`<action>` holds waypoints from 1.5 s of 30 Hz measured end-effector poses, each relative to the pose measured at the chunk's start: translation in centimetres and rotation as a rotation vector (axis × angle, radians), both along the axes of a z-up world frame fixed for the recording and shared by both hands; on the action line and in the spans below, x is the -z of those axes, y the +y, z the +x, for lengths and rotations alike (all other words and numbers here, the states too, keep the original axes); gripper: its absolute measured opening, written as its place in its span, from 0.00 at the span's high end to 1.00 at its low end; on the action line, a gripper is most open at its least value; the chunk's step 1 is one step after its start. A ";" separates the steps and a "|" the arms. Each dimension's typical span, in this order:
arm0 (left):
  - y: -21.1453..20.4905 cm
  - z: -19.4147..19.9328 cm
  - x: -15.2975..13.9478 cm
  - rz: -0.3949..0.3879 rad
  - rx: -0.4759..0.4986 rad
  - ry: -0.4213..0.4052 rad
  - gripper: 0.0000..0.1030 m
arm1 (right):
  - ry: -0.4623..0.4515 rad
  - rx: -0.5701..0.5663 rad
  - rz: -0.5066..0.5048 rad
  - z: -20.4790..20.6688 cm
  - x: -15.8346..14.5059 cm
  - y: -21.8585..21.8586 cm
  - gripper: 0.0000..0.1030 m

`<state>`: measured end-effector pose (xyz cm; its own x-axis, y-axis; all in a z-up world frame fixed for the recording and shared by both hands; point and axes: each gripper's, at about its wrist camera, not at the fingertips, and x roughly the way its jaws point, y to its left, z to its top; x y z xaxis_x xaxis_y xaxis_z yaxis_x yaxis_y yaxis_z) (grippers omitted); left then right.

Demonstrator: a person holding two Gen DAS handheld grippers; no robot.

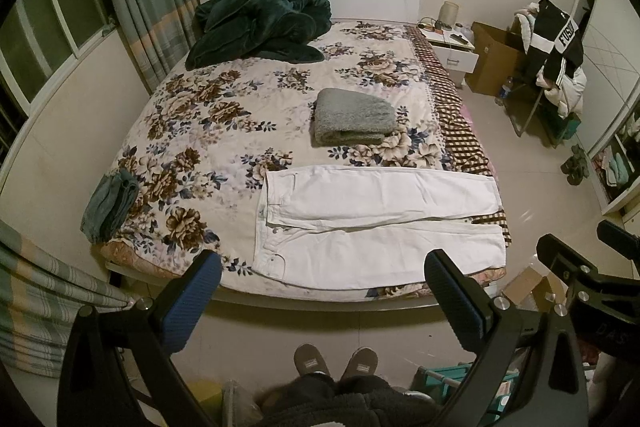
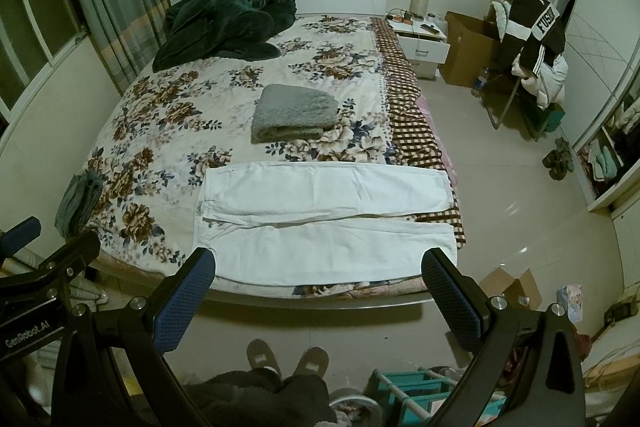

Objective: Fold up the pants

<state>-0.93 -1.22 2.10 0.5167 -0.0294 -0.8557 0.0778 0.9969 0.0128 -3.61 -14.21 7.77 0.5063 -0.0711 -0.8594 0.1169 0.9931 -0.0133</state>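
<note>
White pants [image 1: 372, 223] lie flat across the near end of the bed [image 1: 224, 131], waistband to the left, both legs running right to the bed's right edge. They also show in the right wrist view [image 2: 320, 223]. My left gripper [image 1: 324, 279] is open and empty, held back from the foot of the bed, above the floor. My right gripper [image 2: 320, 275] is open and empty too, level with the left one. The right gripper's frame [image 1: 580, 267] shows at the left wrist view's right edge.
A folded grey blanket [image 1: 354, 117] lies mid-bed, a dark green quilt [image 1: 260, 27] at the headboard, folded grey-blue cloth [image 1: 110, 205] at the bed's left edge. A nightstand [image 1: 452, 47], cardboard box [image 1: 494, 57] and clothes-laden chair [image 1: 556, 59] stand right. The person's slippered feet [image 1: 336, 363] are on the floor.
</note>
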 end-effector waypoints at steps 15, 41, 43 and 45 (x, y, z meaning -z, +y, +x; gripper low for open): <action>-0.4 0.1 -0.4 0.005 -0.001 0.004 0.00 | 0.008 -0.004 0.010 -0.6 1.0 0.4 0.00; 1.6 24.2 21.5 0.023 -0.378 0.202 0.00 | 0.184 0.463 0.179 23.0 26.9 -19.9 0.00; 1.8 27.0 24.8 0.014 -0.402 0.243 0.00 | 0.223 0.513 0.182 26.6 31.3 -21.9 0.00; 2.2 30.4 28.8 0.012 -0.431 0.288 0.00 | 0.265 0.548 0.187 29.5 35.0 -23.2 0.00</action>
